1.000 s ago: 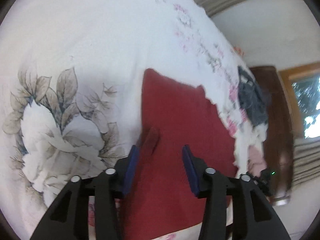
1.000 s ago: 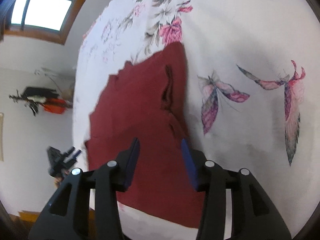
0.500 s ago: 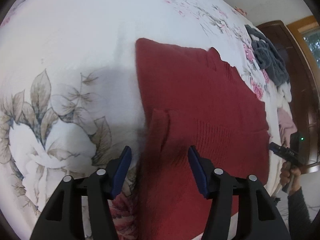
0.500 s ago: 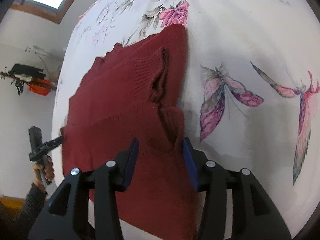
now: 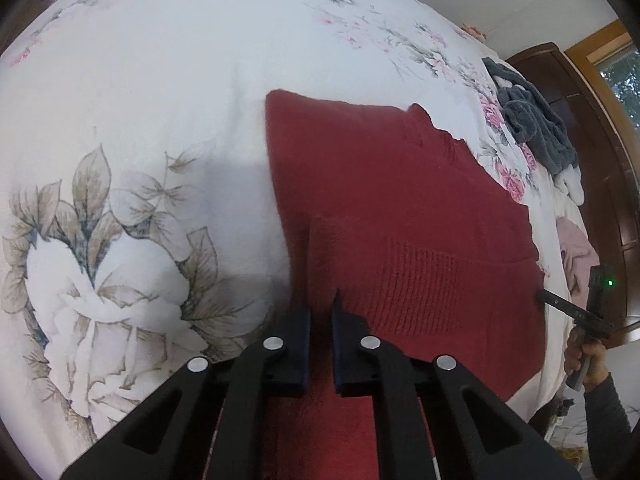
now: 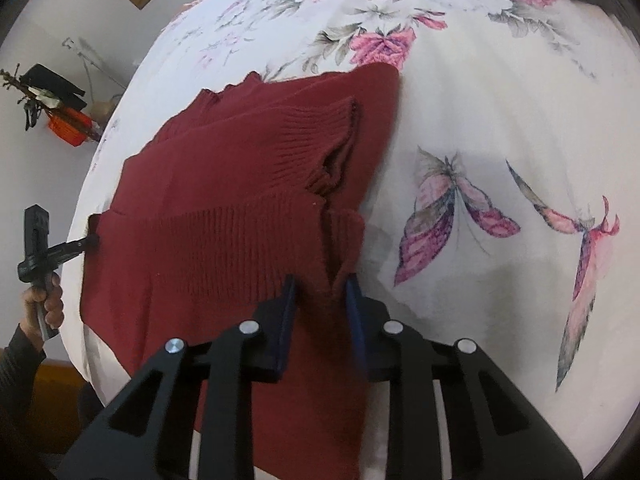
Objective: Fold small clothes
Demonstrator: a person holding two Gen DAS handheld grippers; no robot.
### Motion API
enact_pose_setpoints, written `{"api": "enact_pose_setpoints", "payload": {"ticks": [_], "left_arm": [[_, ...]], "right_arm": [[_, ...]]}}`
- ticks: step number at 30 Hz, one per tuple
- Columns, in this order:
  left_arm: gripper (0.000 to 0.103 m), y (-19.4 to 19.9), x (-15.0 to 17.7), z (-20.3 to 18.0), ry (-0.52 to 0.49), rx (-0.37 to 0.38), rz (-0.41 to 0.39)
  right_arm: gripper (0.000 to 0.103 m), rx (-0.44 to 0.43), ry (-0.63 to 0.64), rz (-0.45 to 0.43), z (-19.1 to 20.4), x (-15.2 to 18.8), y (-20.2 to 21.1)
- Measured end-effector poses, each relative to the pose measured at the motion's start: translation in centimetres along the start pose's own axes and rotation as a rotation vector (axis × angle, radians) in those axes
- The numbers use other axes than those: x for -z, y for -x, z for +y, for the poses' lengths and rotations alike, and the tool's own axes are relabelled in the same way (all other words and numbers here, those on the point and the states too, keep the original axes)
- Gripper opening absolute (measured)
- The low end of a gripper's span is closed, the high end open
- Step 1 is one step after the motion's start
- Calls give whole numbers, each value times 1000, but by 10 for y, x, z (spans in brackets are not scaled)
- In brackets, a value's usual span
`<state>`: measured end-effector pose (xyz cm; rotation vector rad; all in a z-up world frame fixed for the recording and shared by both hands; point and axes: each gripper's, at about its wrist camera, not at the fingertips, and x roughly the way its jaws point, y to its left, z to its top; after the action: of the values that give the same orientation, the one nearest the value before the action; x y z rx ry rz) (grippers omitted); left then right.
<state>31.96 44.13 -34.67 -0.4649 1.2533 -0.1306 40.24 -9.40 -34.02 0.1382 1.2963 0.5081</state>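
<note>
White walls (image 6: 48, 32), wood-framed window (image 5: 616, 52), dark wardrobe (image 5: 580, 120)

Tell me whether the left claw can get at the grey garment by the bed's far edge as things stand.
Probably not: the left claw is shut on the red sweater, and the grey garment lies well beyond it across the bed.

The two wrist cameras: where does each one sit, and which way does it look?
Left wrist: sits behind the left tool, looks along it over the red sweater toward the far right tool and hand.
Right wrist: sits behind the right tool, looks the opposite way; far left tool and hand show.
Shared: sweater, floral bedsheet.
</note>
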Motion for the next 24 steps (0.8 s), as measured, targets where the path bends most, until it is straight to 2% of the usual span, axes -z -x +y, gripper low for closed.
{"api": "enact_pose_setpoints", "payload": {"ticks": [4,6,8,9,11,16,24], "left_arm": [[8,-1,0,2,1,0,4],[8,-1,-1,2,1,-4,2],[8,-1,0,1,1,-5,-4],[7,0,0,0,2,-4,-9],[7,6,3,-2,7,-7,-28],[6,32,13,-13,0,-5,-112],[6,112,26,-54,-89,29,-289]], "right_arm": [[43,33,-31,-16,-9,-2,0],[42,13,-44,-4,-12,-3,-4],[24,-6,-40,2,-10,-3,-6],[23,-11,-31,3,-7,-3,-6],[9,35,15,-24,2,-2,0],[6,105,87,-103,22,7,26],[5,118,156,-283,61,15,95]]}}
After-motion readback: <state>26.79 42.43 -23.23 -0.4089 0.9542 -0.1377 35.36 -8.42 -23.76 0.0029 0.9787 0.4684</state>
